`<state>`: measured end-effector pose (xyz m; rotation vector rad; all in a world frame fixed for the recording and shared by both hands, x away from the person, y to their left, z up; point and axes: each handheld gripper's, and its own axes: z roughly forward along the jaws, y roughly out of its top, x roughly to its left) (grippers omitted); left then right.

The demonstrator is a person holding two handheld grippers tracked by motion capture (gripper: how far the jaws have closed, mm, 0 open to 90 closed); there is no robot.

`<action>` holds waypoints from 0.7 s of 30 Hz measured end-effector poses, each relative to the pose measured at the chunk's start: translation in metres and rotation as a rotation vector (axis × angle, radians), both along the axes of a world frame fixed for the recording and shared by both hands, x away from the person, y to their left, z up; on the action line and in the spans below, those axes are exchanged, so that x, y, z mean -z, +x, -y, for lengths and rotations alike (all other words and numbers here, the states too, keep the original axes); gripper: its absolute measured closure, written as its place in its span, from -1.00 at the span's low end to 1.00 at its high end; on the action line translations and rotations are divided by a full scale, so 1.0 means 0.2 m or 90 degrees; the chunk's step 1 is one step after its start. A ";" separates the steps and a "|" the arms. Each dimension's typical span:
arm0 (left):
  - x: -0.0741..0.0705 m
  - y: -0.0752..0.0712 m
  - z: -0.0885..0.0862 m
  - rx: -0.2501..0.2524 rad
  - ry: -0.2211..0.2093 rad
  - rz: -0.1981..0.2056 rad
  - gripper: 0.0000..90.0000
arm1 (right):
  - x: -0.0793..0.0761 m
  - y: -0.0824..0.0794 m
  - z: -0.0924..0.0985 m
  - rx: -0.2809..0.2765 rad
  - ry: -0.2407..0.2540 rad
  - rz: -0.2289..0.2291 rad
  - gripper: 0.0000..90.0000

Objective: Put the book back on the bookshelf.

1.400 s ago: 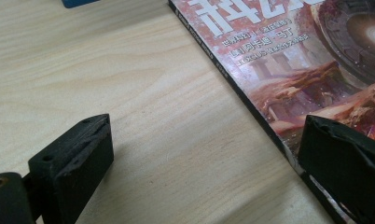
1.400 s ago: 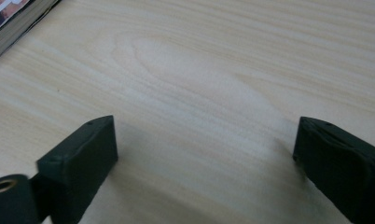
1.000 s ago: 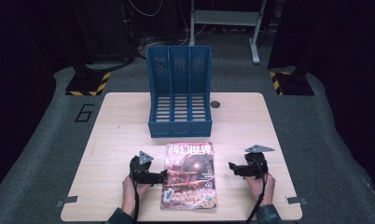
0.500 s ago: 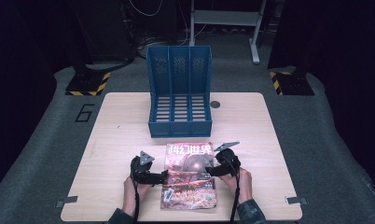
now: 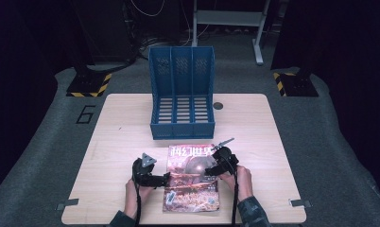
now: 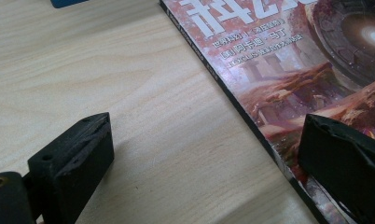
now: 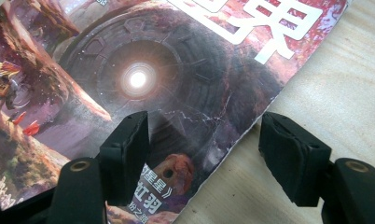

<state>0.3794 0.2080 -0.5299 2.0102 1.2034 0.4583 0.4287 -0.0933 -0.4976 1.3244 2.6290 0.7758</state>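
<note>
A magazine (image 5: 192,177) with a reddish science-fiction cover and white title lies flat at the table's near middle. My left gripper (image 5: 166,179) is open at its left edge. In the left gripper view the magazine (image 6: 293,70) has its spine running between the jaws of the left gripper (image 6: 209,161), one jaw over bare wood, the other over the cover. My right gripper (image 5: 211,170) is open at the right edge. In the right gripper view the right gripper (image 7: 206,149) straddles that edge of the magazine (image 7: 143,79), low over it.
A blue three-slot file rack (image 5: 181,94) stands upright at the table's far middle, its open front facing the magazine. A small dark round cap (image 5: 218,105) sits in the wooden table (image 5: 117,127) to the rack's right. A corner of the rack (image 6: 66,2) shows in the left gripper view.
My right gripper has moved left from the bare wood onto the magazine's right edge. The left gripper has edged slightly toward the left edge. The magazine has not moved.
</note>
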 end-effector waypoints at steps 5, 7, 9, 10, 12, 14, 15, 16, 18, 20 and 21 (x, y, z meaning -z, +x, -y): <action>0.00 0.00 0.00 -0.003 -0.004 0.001 -0.92 | 0.00 0.01 -0.01 0.010 -0.006 -0.007 -0.24; 0.00 0.00 0.00 -0.003 -0.004 0.001 -0.92 | 0.00 0.01 -0.01 0.008 -0.007 -0.006 -0.24; 0.00 0.00 0.00 -0.003 -0.004 0.001 -0.92 | -0.01 0.03 0.00 0.008 0.015 -0.022 -0.20; 0.00 0.00 0.00 -0.003 -0.004 0.001 -0.92 | -0.01 0.03 0.00 0.008 0.015 -0.022 -0.20; 0.00 0.00 0.00 -0.002 -0.005 0.001 -0.92 | 0.00 0.03 0.03 0.011 0.044 -0.030 -0.18; 0.00 0.00 0.00 -0.001 -0.004 0.001 -0.92 | 0.00 0.03 0.05 0.015 0.067 -0.032 -0.17; 0.00 0.00 0.00 -0.001 -0.004 0.001 -0.92 | 0.01 0.03 0.06 0.016 0.080 -0.032 -0.16; 0.00 0.00 0.00 -0.001 -0.004 0.001 -0.92 | 0.01 0.03 0.07 0.018 0.094 -0.034 -0.15; 0.00 0.00 0.00 -0.001 -0.004 0.001 -0.92 | 0.01 0.03 0.09 0.022 0.113 -0.037 -0.15; 0.00 0.00 0.00 -0.001 -0.004 0.001 -0.92 | 0.01 0.02 0.14 0.027 0.186 -0.036 -0.07; 0.00 0.00 0.00 -0.001 -0.004 0.001 -0.92 | 0.00 0.02 0.15 0.027 0.209 -0.035 -0.06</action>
